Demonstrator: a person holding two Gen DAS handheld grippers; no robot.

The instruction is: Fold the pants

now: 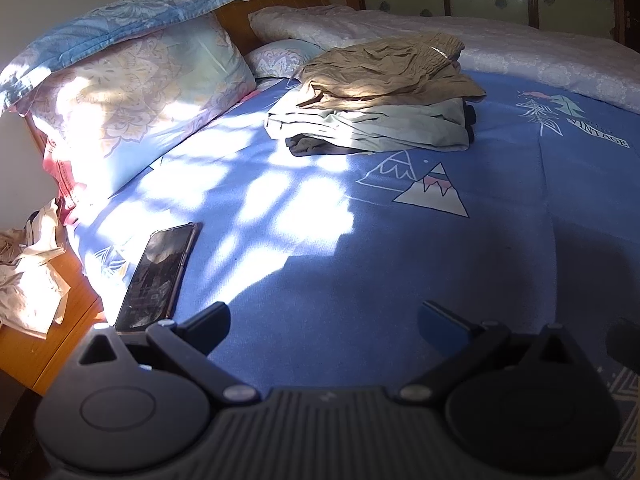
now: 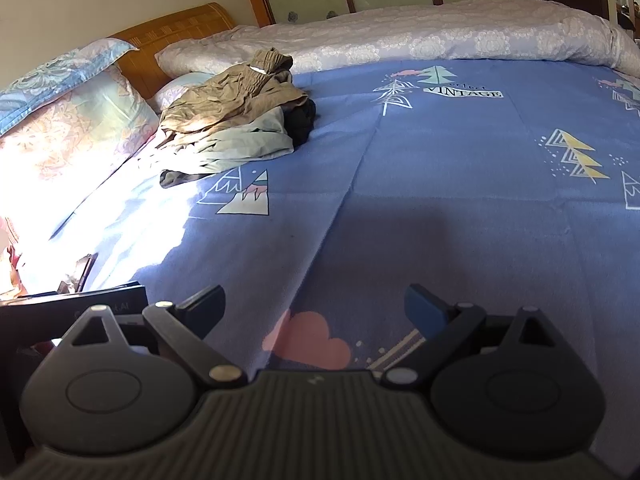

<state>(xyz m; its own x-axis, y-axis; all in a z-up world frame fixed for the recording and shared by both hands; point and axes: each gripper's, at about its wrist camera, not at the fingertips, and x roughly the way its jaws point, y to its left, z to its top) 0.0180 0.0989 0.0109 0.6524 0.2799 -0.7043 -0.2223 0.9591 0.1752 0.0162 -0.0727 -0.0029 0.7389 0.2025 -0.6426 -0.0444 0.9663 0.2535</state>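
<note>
A stack of pants lies near the head of the bed. On top are crumpled tan pants (image 1: 384,70) (image 2: 232,100), under them pale green-grey pants (image 1: 376,128) (image 2: 240,144), with a dark garment (image 1: 312,146) (image 2: 300,118) at the bottom. My left gripper (image 1: 324,322) stands open low over the blue sheet (image 1: 400,272), well short of the stack, holding nothing. My right gripper (image 2: 316,306) is open too, over the blue sheet (image 2: 440,200), with nothing between its fingers.
A phone (image 1: 158,276) lies on the sheet by the left edge. Patterned pillows (image 1: 132,96) lean on the wooden headboard (image 2: 176,32). A white quilt (image 2: 420,36) runs along the far side. Crumpled cloth (image 1: 28,276) sits on a wooden stand beside the bed.
</note>
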